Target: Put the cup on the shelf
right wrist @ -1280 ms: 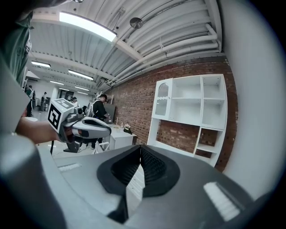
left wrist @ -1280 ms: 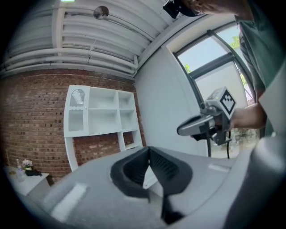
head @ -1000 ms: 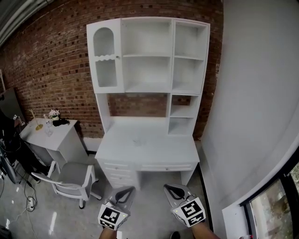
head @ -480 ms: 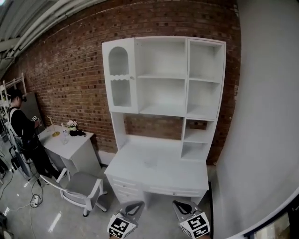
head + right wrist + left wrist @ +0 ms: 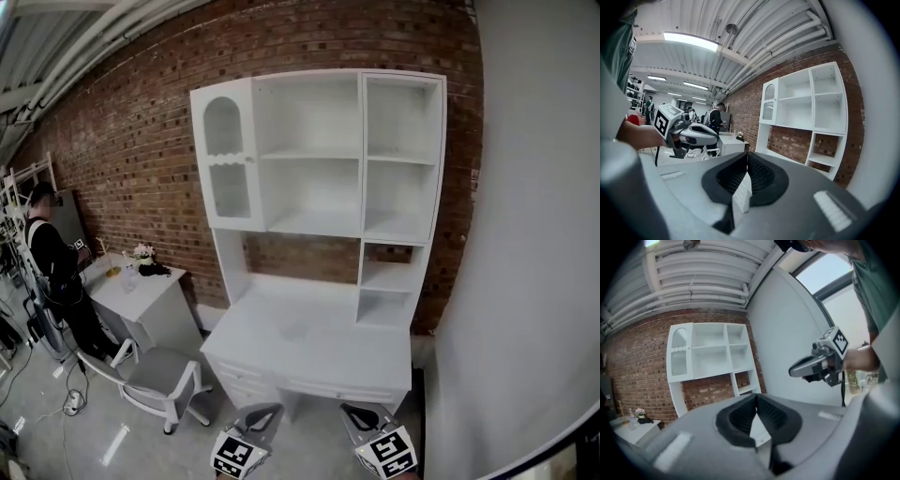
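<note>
Since a second ago the head view has swung upward: the tall white open-fronted shelf unit [image 5: 319,155] now sits whole in the frame against the red brick wall [image 5: 131,112], the two grippers have dropped to the bottom edge, and a person in dark clothes [image 5: 52,267] has come into sight at the far left beside a small white side table [image 5: 159,286].

The left gripper [image 5: 265,411] is clenched with its jaw tips meeting and nothing between them; its own view shows only the shelf unit beyond. The right gripper [image 5: 356,412] is likewise closed tip to tip and empty. Both hang low in front of the white desk with drawers [image 5: 309,352] that carries the shelf unit, well apart from it.

As for the task, it looks not yet begun. No cup can be made out in any view — the shelf compartments are all bare, and neither gripper carries anything. A faint mark on the desk top and some small items on the side table are too indistinct to name, so where the cup stands cannot be told. Everything is left: finding the cup, opening a gripper, grasping it, and setting it in a compartment.
</note>
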Tool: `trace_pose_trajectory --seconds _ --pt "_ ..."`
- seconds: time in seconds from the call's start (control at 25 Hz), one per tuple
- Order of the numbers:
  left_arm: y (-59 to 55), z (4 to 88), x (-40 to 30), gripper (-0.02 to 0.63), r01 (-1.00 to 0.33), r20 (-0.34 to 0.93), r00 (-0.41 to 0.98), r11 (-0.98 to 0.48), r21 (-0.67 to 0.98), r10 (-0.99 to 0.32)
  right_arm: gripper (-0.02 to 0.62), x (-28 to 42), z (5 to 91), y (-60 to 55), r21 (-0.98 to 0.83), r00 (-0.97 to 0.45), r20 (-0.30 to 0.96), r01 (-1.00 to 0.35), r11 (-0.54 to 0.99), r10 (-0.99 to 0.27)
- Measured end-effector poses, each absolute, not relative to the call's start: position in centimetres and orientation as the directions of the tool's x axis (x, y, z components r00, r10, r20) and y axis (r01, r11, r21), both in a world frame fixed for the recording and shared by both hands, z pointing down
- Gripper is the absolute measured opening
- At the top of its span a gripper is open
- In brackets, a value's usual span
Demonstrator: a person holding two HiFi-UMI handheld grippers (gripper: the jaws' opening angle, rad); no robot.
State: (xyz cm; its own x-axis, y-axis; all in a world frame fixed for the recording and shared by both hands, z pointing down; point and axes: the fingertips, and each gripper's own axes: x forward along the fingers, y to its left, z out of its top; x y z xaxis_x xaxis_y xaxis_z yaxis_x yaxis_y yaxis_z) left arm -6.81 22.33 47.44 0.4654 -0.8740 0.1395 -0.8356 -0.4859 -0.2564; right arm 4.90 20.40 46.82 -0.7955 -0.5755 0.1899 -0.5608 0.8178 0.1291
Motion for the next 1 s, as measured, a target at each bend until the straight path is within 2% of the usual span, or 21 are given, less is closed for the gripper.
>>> trace_pose_trajectory --seconds 0.36,1.0 --pt "18.6 46.9 -3.4 0.003 -0.827 0.163 0.465 -0.493 -0.272 -0.87 0.01 8.4 47.2 17.3 0.091 -0.803 0.191 -0.558 0.825 -0.564" --pt "6.5 47.9 -5.4 0.003 -0.782 0.158 0.555 -0.577 -0.236 -0.817 0.011 5.3 47.7 6.7 0.096 -0.756 0.223 -0.611 0.786 -0.615"
